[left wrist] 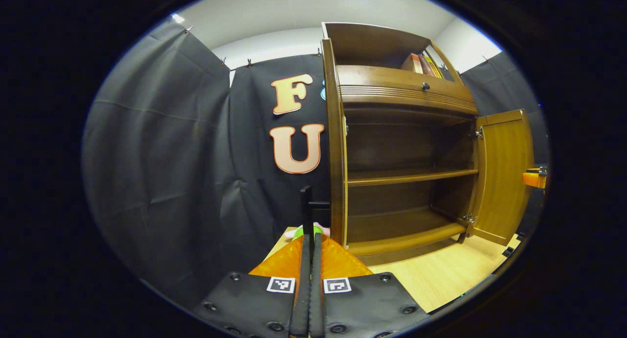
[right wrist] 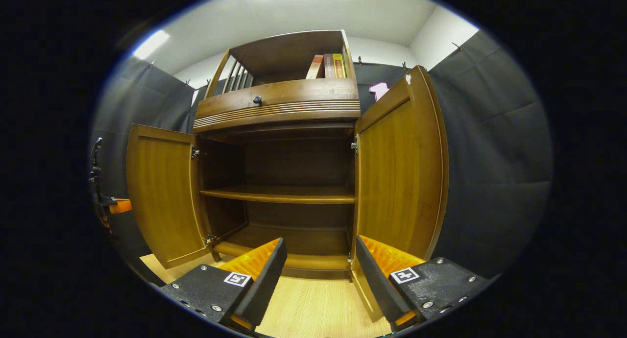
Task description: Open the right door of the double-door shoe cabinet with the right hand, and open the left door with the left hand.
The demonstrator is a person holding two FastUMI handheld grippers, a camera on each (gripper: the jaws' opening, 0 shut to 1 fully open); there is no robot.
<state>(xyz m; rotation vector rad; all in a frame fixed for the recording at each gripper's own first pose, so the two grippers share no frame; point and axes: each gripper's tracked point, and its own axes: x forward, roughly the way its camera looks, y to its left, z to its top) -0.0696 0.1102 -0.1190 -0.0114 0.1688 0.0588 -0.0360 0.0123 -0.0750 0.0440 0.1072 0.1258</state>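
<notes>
Here, the double-door shoe cabinet (right wrist: pixel 289 181) stands with both doors swung wide, its dark interior and middle shelf (right wrist: pixel 279 194) laid open. In the right gripper view, the right gripper (right wrist: pixel 318 264) has its two fingers spread well apart, holding nothing; the lower edge of the right door (right wrist: pixel 399 176) sits between them, just inside the right-hand finger, though whether it touches that finger cannot be told. The left door (right wrist: pixel 164 201) hangs open farther off to the gripper's left, and beyond its outer edge a bit of orange from the other gripper shows. Above the doors runs a drawer front with a small dark knob (right wrist: pixel 256 100), and books (right wrist: pixel 327 66) stand on the cabinet's top shelf. In the left gripper view, the left gripper (left wrist: pixel 310 250) has its fingers pressed together; whether anything is pinched between them cannot be told. The left door (left wrist: pixel 337 147) is seen edge-on just to the right of the fingertips. The cabinet rests on a pale wooden floor (left wrist: pixel 441 274) below and ahead of both grippers.
</notes>
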